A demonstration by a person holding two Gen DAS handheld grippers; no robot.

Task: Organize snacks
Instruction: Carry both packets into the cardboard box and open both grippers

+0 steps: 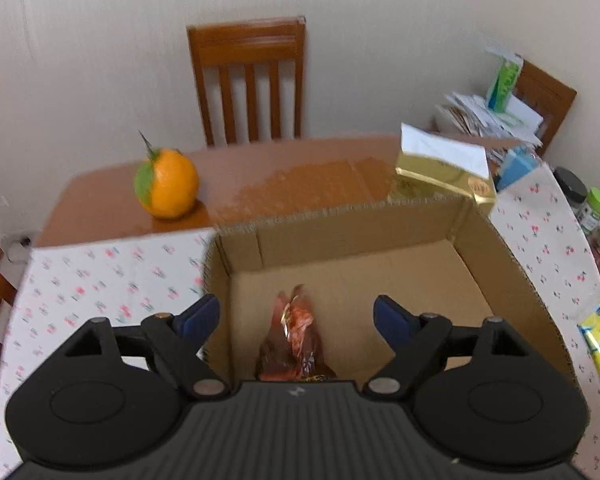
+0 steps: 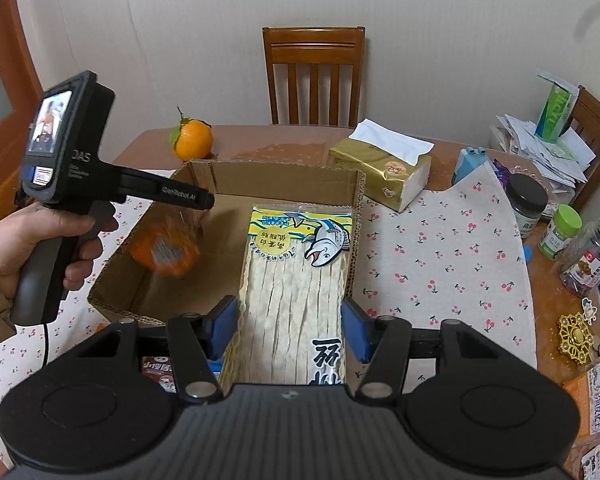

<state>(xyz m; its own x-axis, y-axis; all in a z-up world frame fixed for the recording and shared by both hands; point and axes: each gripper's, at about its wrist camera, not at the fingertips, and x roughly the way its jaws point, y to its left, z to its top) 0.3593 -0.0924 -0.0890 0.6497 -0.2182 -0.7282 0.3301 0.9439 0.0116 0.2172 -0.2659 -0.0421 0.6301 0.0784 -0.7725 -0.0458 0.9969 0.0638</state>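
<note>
Snacks are going into the cardboard box on the cherry-print tablecloth. My left gripper hangs over the box's near end with its blue pads spread wide, touching nothing; the orange-red snack packet sits between and below them, clear of both pads, in the box. From the right wrist view that same packet is blurred, just under the left gripper's tips, against the box's left wall, and my left hand is wrapped round the handle.

My right gripper pinches a long clear pack of fish strips, a cartoon fish printed at its far end; both blue pads press its edges. The pack reaches forward over the box's right side, its far end near the back wall.

Beyond the box a tangerine with a leaf stands on the bare wooden table, and a gold tissue pack lies just beside the box's far right corner.
</note>
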